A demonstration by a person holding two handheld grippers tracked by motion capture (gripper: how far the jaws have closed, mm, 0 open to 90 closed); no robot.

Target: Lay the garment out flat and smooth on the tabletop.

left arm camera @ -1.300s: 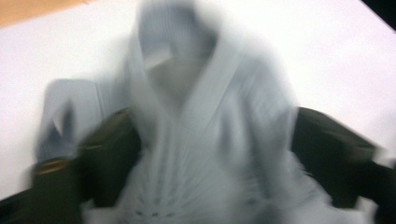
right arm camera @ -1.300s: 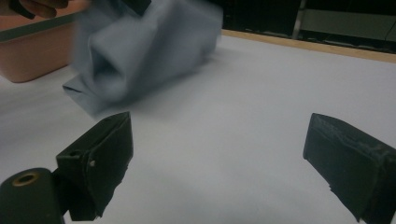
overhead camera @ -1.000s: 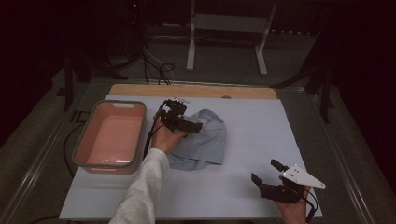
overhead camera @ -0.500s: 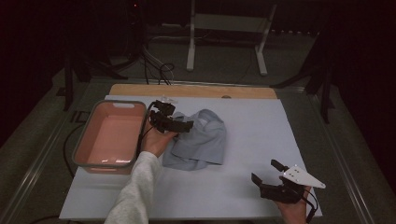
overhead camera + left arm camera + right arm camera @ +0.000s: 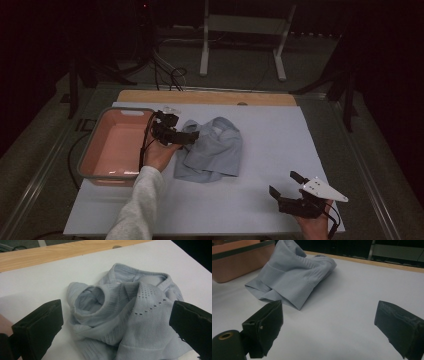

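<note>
- White-covered counter [image 5: 260, 150] with a wooden far edge, dark room behind.
- Crumpled pale-blue knit garment [image 5: 212, 150] near counter's middle, just beside a salmon-pink tub [image 5: 117, 145] at its left.
- Left tongs [image 5: 186, 136] spread wide at garment's left edge, straddling the folds [image 5: 120, 315], gripping nothing.
- Right tongs [image 5: 287, 186] gaping too, empty, well apart at near right corner, aimed toward garment [image 5: 292, 277].

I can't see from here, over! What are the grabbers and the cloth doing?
Left gripper open, at the blue cloth. Right gripper open, apart, over bare mat. Pink tub beside cloth. Nothing in the way.
</note>
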